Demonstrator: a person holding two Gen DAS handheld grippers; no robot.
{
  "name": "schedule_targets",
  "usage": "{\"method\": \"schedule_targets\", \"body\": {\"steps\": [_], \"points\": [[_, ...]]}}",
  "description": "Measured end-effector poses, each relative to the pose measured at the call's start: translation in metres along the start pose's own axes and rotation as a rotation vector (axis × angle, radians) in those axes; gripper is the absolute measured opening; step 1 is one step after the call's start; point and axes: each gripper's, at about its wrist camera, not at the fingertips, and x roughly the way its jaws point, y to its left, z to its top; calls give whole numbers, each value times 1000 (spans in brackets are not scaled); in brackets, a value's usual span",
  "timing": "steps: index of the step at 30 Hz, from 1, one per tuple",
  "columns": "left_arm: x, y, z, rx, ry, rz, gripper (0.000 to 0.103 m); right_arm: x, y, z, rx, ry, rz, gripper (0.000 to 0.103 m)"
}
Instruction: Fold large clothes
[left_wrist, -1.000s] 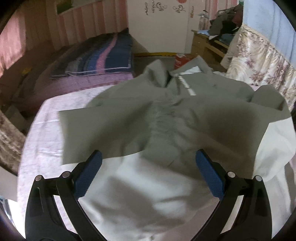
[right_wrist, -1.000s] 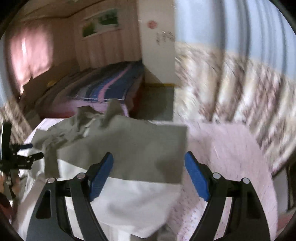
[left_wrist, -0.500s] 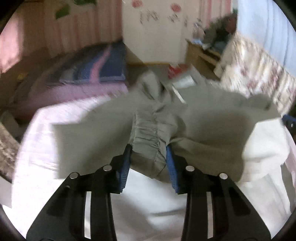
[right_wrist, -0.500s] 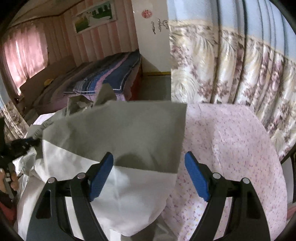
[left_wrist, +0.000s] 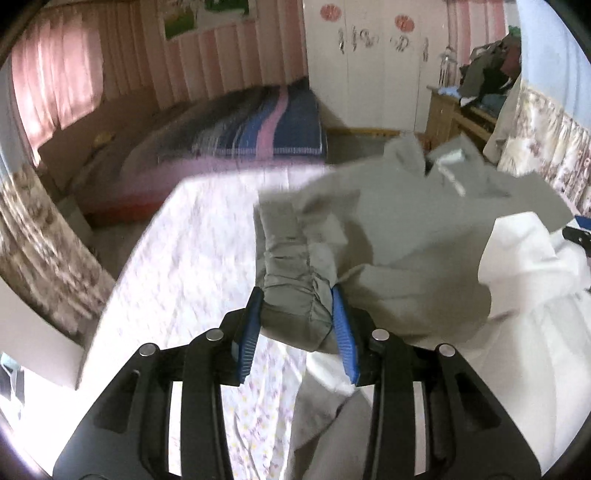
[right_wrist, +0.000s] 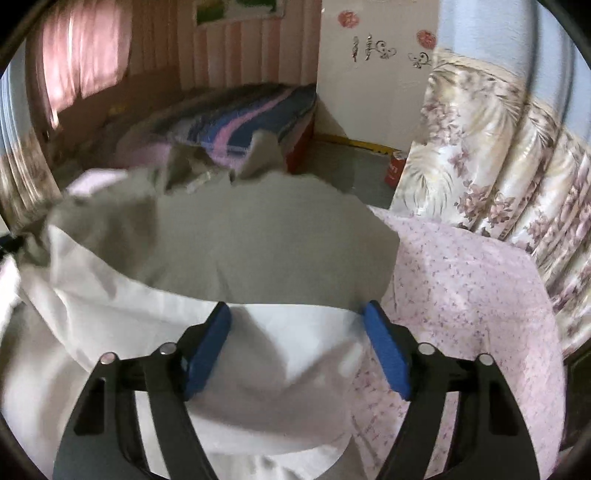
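A large grey-and-white two-tone garment (left_wrist: 424, 236) lies spread over a bed sheet of pale pink cloth with a small floral print (left_wrist: 207, 251), its grey upper part and collar towards the far edge and its white lower part nearest the cameras. The left gripper (left_wrist: 297, 325), black-armed with blue ribbed pads, is clamped on a gathered, elasticated grey cuff or sleeve end, the bunched fabric filling the gap between its pads. The right gripper (right_wrist: 297, 343) stands with its jaws apart and closing over the garment where grey meets white; the cloth lies between the blue pads, but they do not press on it. Motion blur softens both views, so the garment's seams, its front fastening and a pale strip near the collar cannot be made out clearly, and its lower hem is cut off by the bottom of both views. At the right edge of the left wrist view only a dark sliver of the other gripper shows. Behind, a striped blue, pink and grey bedspread (left_wrist: 258, 125) covers a second bed, a floral curtain (right_wrist: 498, 155) hangs to the right, and a red can (right_wrist: 395, 168) on the floor carries white lettering too small to read. Decorative stickers on the white wall (left_wrist: 376, 59) are also illegible.
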Motion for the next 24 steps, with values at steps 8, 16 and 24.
{"method": "schedule_targets", "body": {"steps": [8, 16, 24], "points": [[29, 5, -14, -29, 73, -24, 40, 24, -13, 0, -1, 48, 18, 75], [-25, 5, 1, -22, -5, -35, 73, -35, -12, -2, 60, -32, 140, 75], [-11, -42, 12, 36, 8, -94, 92, -33, 24, -22, 17, 35, 189, 75]]}}
